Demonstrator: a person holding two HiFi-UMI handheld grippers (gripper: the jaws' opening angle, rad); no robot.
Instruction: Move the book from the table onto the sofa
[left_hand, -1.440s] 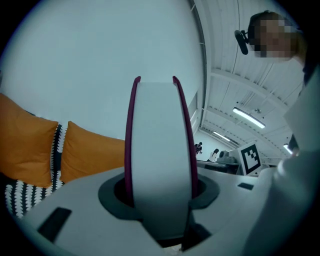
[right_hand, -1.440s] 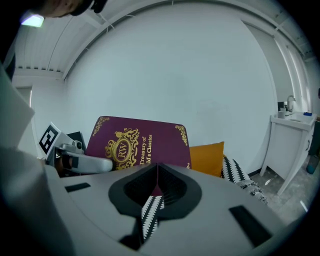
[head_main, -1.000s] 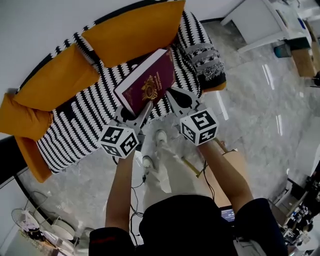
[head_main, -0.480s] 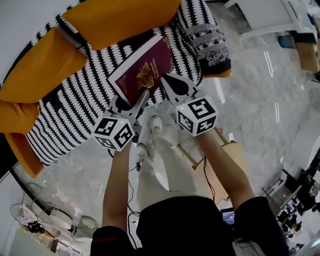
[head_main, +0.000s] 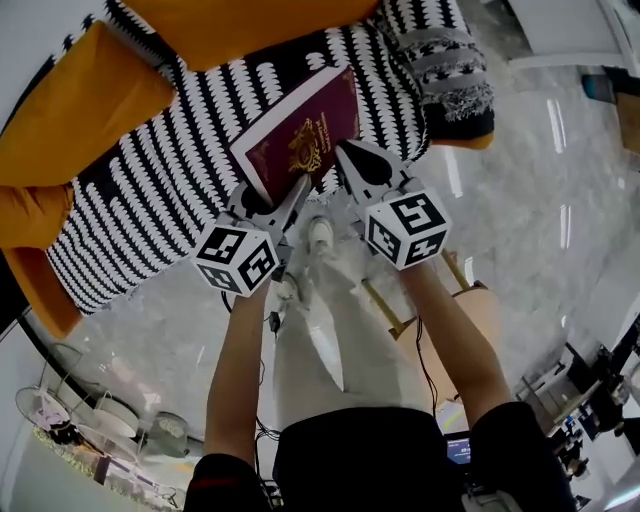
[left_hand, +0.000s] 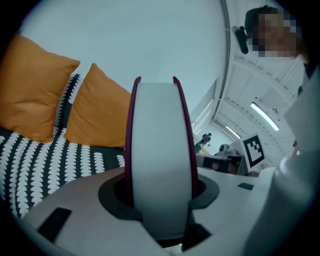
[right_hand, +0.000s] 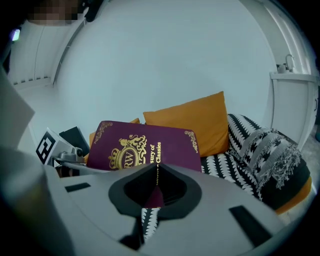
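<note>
One book (head_main: 300, 140), maroon hardcover with a gold crest, is held by both claws over the sofa (head_main: 150, 190) seat. I can't tell if it touches the fabric yet.

Left claw (head_main: 275, 200) is clamped across the full thickness at the near edge, the white page block between its jaws and a cover on either side. Right claw (head_main: 350, 160) is pinched almost closed on a thin maroon sliver, which looks like just the cover edge.

Handling, my read:
- Thick hardback, so probably heavy for its size.
- Stiff boards, nothing fragile.
- Cover looks smooth, so it could slip.
- The page block could sag or fan open if carried by one board only.
- Best hold is across the whole thickness near the spine or a corner, as the left claw has it. The right pinch is weaker.

Counts:
- Book: 1
- Claws: 2
- Sofa: 1, black-and-white pattern
- Orange cushions (head_main: 80, 110): at least 3, from 9 to 12 o'clock of the book
- Folded patterned throw (head_main: 450, 70): 1, at about 2 o'clock of the book
</note>
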